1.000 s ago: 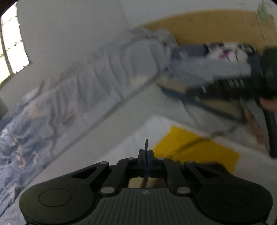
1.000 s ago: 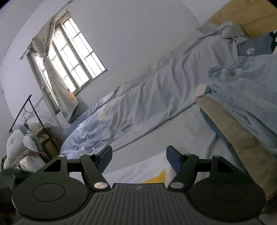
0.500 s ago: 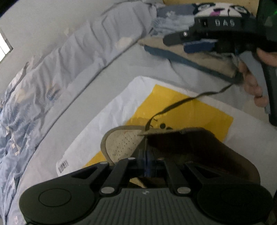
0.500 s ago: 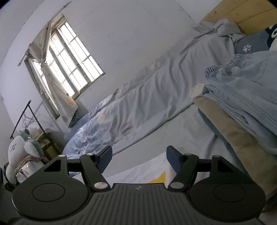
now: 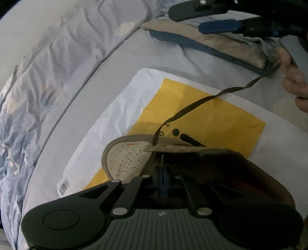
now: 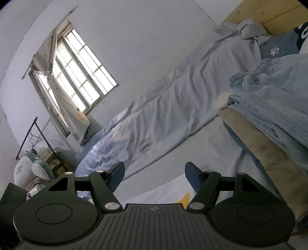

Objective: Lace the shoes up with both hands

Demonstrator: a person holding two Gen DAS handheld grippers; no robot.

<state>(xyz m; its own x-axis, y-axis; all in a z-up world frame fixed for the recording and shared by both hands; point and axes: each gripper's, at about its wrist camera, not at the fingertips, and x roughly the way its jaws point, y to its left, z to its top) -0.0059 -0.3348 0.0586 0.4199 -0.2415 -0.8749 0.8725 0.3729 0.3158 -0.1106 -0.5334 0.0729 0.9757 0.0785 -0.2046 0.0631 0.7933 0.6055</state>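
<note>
A brown suede shoe with a beige perforated toe (image 5: pixel 127 159) lies on a yellow and white plastic bag (image 5: pixel 211 115) on the bed. My left gripper (image 5: pixel 162 169) hangs just above the shoe's opening, pointing steeply down. It is shut, with a thin dark lace tip showing between its pads. A dark brown lace (image 5: pixel 192 107) runs loose from an eyelet across the bag toward a person's hand (image 5: pixel 294 84). My right gripper (image 6: pixel 154 177) is open and empty, held level over the bed. It also shows in the left wrist view, right gripper (image 5: pixel 192 19), above the folded clothes.
Folded clothes (image 5: pixel 221 44) are stacked beyond the bag, also visible as folded clothes (image 6: pixel 269 115). A rumpled blue quilt (image 6: pixel 154 125) runs along the wall side of the bed. A window (image 6: pixel 77 77), a plush toy (image 6: pixel 25 169) and a wooden headboard (image 6: pixel 269 13) lie farther off.
My left gripper has tipped downward and sunk toward the bed, bringing the shoe, bag and lace into its view. It stays shut. The right gripper has held still and open.
</note>
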